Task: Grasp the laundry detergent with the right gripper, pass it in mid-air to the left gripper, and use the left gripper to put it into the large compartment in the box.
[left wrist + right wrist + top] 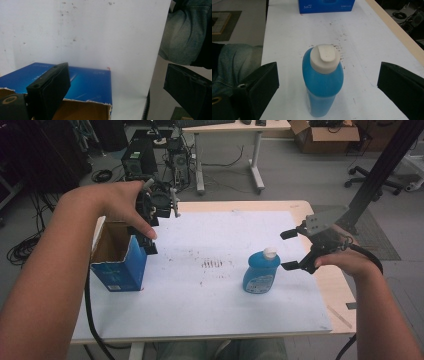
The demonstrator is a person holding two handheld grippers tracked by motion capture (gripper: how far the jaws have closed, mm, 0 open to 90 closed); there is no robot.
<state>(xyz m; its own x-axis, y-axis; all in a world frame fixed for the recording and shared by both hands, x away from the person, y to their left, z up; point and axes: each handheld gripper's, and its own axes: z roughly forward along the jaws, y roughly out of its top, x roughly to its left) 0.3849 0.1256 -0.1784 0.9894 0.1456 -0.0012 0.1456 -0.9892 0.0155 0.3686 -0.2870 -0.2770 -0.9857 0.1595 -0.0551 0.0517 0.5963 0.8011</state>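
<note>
Here, mid-desk: blue bottle upright, white cap, toward the desk's right edge.
Right gripper: jaws spread, flanking the bottle, not touching.
Left gripper: jaws spread over the open blue box near the left edge.

Grey floor; white-legged desk behind; computer tower, cardboard box, black office chair, coiled cables at left.

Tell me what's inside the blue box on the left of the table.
The blue box stands open at the top, and bare brown cardboard shows on its inner walls. The left hand-held gripper hangs over its right edge. Its bottom is hidden by its own front wall, so contents cannot be told.
</note>
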